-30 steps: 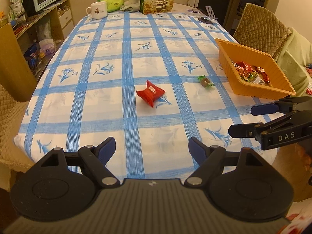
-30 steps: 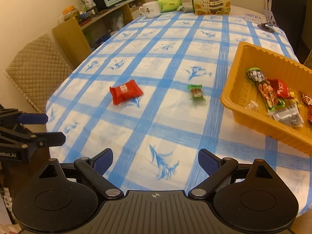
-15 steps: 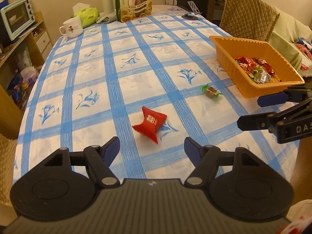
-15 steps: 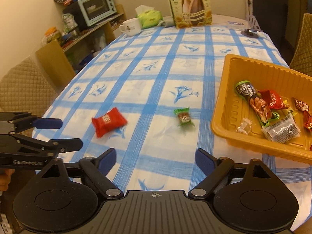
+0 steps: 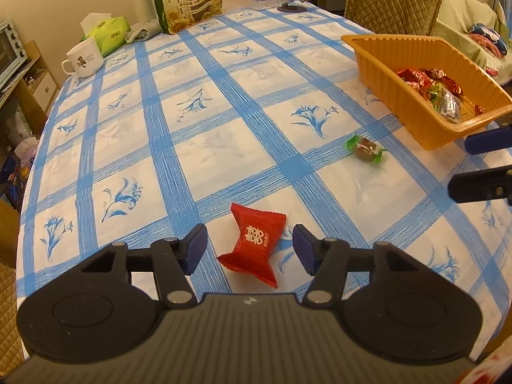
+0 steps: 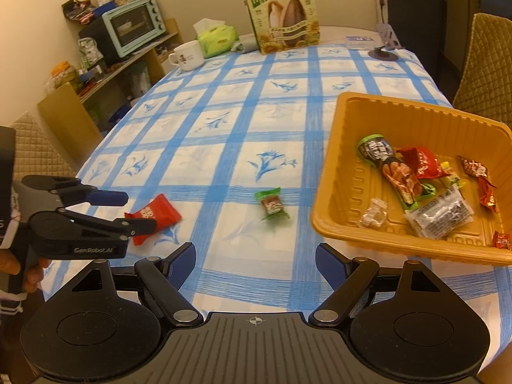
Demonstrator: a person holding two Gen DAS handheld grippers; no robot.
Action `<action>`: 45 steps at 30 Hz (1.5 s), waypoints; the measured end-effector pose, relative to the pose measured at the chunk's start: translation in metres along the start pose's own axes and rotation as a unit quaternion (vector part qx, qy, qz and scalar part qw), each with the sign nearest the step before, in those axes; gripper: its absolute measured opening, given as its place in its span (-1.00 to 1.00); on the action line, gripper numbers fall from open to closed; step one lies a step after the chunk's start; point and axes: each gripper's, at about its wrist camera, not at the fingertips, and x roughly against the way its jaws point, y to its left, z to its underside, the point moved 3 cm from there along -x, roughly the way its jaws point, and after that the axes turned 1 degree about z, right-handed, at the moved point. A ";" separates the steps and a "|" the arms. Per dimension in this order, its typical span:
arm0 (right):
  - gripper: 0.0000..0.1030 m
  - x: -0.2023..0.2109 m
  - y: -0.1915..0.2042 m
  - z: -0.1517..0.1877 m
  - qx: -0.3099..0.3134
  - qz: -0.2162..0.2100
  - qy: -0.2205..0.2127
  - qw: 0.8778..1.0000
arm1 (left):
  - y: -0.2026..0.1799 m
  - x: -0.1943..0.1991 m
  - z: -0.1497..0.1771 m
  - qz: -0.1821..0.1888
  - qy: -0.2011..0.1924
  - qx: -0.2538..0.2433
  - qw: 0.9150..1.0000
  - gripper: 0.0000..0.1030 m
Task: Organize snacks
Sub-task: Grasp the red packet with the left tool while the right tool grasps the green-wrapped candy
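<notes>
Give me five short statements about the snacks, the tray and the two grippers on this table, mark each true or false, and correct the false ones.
1. The left gripper is open, with the red snack packet lying between its fingers. True.
2. The green-wrapped candy is inside the orange tray. False: it lies on the tablecloth, beside the tray.
3. The right gripper is shut on a snack. False: it is open and holds nothing.
4. The orange tray already holds several wrapped snacks. True.
5. The white mug stands next to the orange tray. False: it stands at the far end of the table, near the green tissue pack.
</notes>
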 end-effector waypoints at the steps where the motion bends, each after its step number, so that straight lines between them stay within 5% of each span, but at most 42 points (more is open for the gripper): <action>1: 0.60 0.001 -0.001 0.000 -0.002 0.002 -0.001 1.000 | 0.000 -0.003 -0.001 0.002 0.003 -0.003 1.000 0.04; 15: 0.55 0.001 -0.003 -0.003 -0.007 0.008 -0.005 1.000 | 0.002 -0.020 0.000 0.020 0.023 -0.002 1.000 -0.49; 33: 0.02 -0.037 0.021 -0.035 0.032 -0.004 -0.008 0.999 | 0.068 0.035 0.014 -0.031 -0.020 0.103 0.994 -0.59; 40: -0.31 -0.080 0.023 -0.045 0.070 0.029 0.029 0.997 | 0.094 0.049 0.025 -0.055 -0.022 0.134 0.989 -0.59; 45: -0.36 -0.102 0.019 -0.051 0.107 0.044 0.069 0.991 | 0.106 0.056 0.035 -0.064 -0.020 0.149 0.987 -0.59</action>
